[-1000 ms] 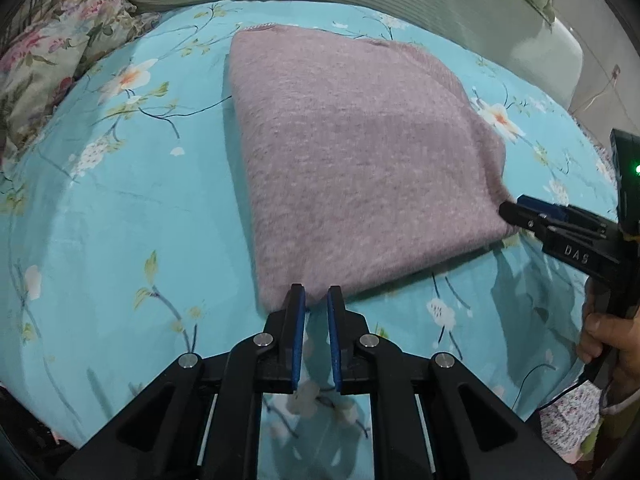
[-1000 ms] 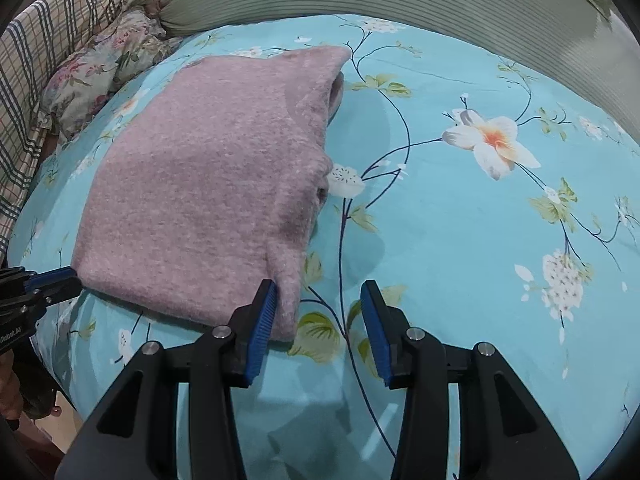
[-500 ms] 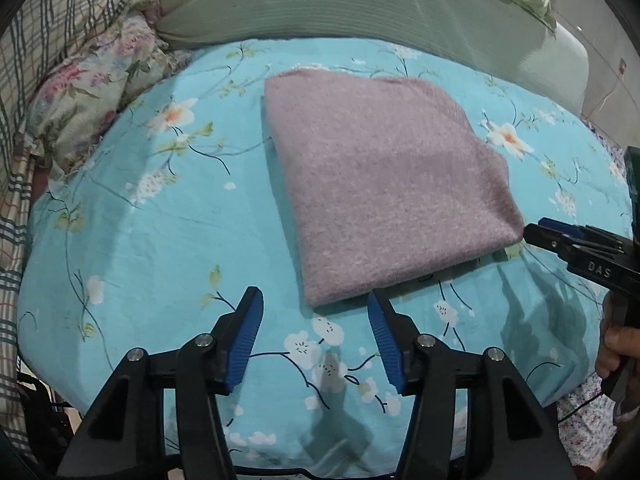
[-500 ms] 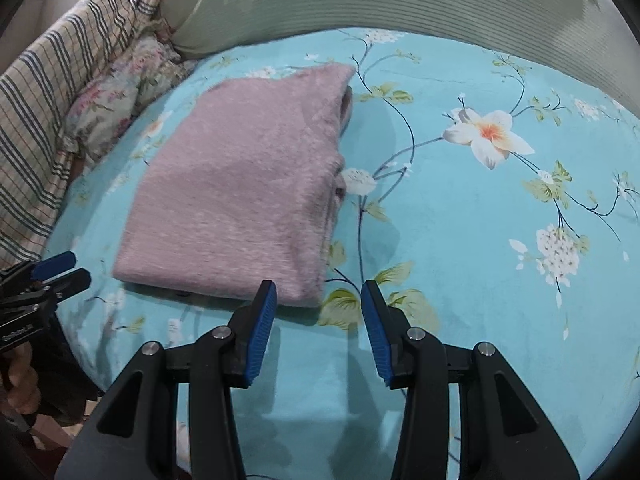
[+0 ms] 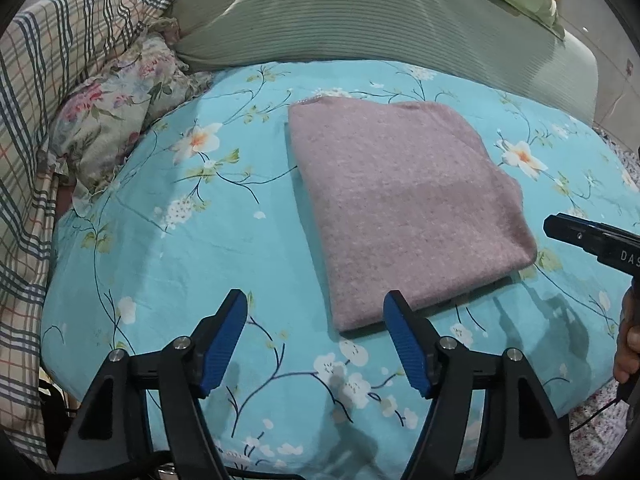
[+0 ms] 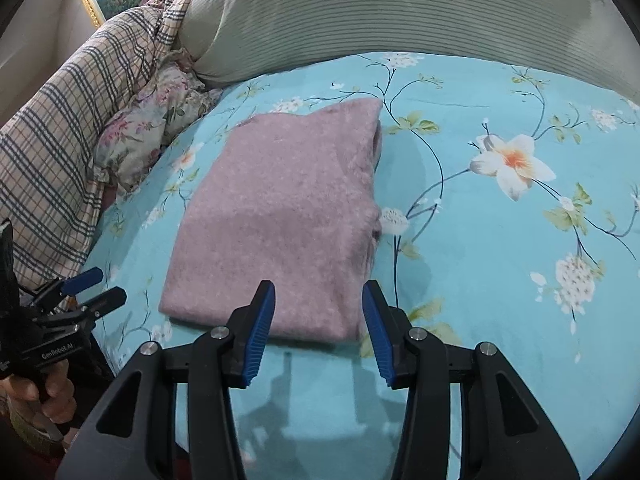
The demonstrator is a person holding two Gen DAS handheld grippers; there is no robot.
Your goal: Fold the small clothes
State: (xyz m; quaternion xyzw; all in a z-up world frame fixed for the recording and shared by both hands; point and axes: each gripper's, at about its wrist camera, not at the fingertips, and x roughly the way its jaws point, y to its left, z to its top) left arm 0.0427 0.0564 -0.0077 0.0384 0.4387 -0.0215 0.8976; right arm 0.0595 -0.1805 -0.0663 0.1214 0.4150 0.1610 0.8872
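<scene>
Mauve knit sweater (image 5: 404, 208) lies folded on the bedsheet (image 5: 160, 264), just ahead of both tools, its long axis running away from them. Left gripper (image 5: 314, 338) and right gripper (image 6: 318, 326) gape wide, empty. A second ago the left was pinched nearly shut at the hem; both have since backed off.

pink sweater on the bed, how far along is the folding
Done: the pink sweater lies folded into a compact rectangle, flat on the blue floral sheet. In hand: nothing; the left tool and the right tool are both open, short of its near edge and gripping no fabric. Left: perhaps tidying the right side, where layers bunch a little; no other unfolded clothes are in view.
</scene>
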